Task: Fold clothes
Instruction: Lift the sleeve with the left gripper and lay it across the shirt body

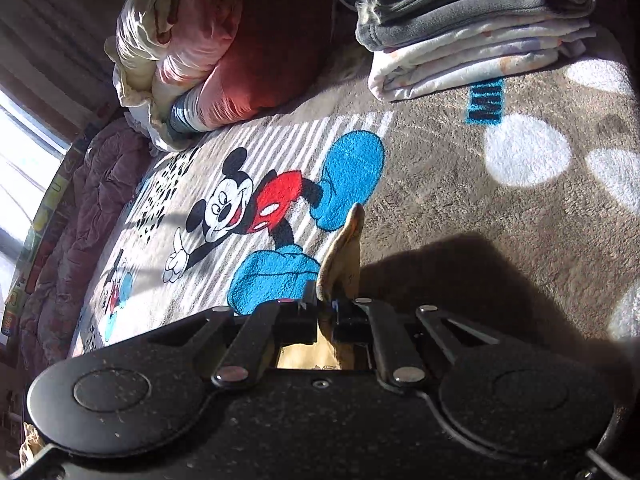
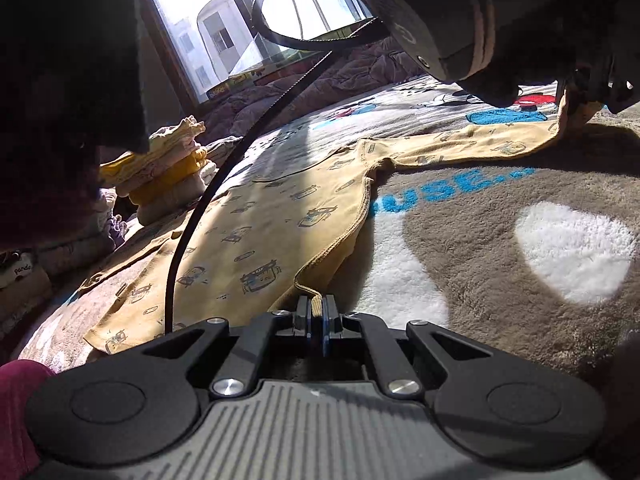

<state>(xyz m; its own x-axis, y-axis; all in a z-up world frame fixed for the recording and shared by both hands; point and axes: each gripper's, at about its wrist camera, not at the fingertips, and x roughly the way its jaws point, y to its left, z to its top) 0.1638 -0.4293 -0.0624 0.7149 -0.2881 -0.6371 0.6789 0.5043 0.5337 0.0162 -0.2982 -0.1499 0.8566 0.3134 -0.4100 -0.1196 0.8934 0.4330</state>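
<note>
A yellow printed garment (image 2: 280, 216) lies spread flat on a Mickey Mouse blanket (image 2: 500, 248). My right gripper (image 2: 317, 306) is shut on its near hem edge, low on the blanket. My left gripper (image 1: 334, 300) is shut on another edge of the yellow garment (image 1: 344, 248), which sticks up between the fingers. In the right wrist view the left gripper (image 2: 576, 108) shows at the far right, pinching the garment's far corner just above the blanket.
A stack of folded clothes (image 1: 472, 28) sits at the far right of the blanket (image 1: 480, 220). Pillows (image 1: 224, 52) and a purple quilt (image 1: 80, 208) lie by the window. A pile of yellow folded clothes (image 2: 168, 176) stands at left. A black cable (image 2: 208, 196) crosses the garment.
</note>
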